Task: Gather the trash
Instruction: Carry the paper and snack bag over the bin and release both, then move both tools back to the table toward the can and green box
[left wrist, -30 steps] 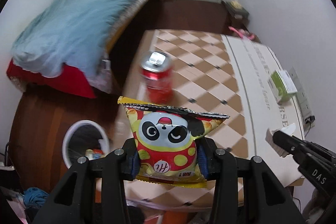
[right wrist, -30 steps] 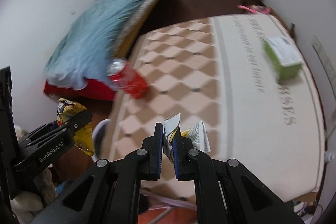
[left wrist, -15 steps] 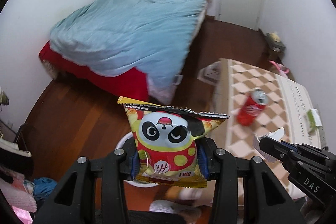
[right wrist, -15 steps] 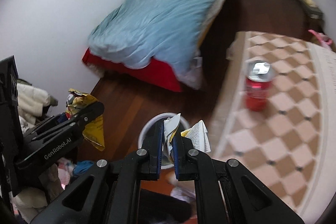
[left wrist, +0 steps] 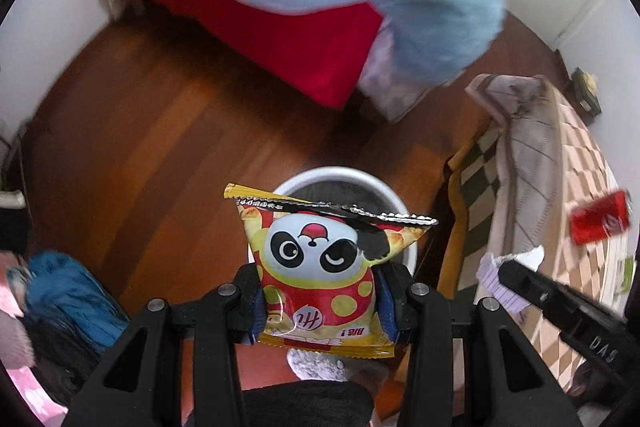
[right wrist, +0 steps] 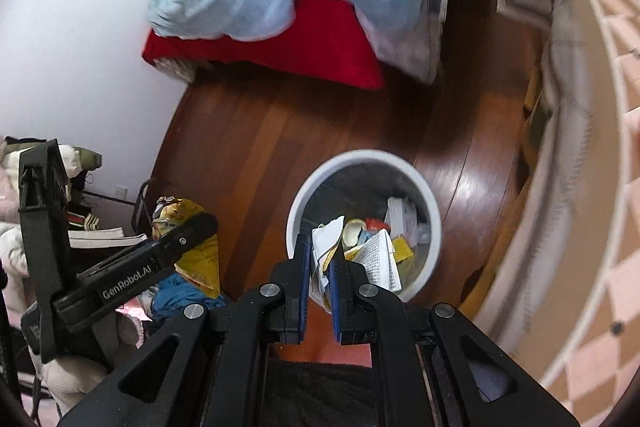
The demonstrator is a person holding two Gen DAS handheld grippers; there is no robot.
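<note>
Both loads hang over the bin (right wrist: 434, 215) on the floor, left tongs (left wrist: 320, 301) clenched on the snack bag (left wrist: 322, 267), right tongs (right wrist: 320, 279) pinching crumpled paper (right wrist: 324, 247); next, I judge, release each above the opening.

Both wrist views look steeply down, sharing the bin (left wrist: 340, 174) (right wrist: 362, 157) and floor (left wrist: 160, 131) (right wrist: 248, 147).

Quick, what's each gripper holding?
Left gripper: shut on the panda snack bag.
Right gripper: shut on crumpled paper.
</note>
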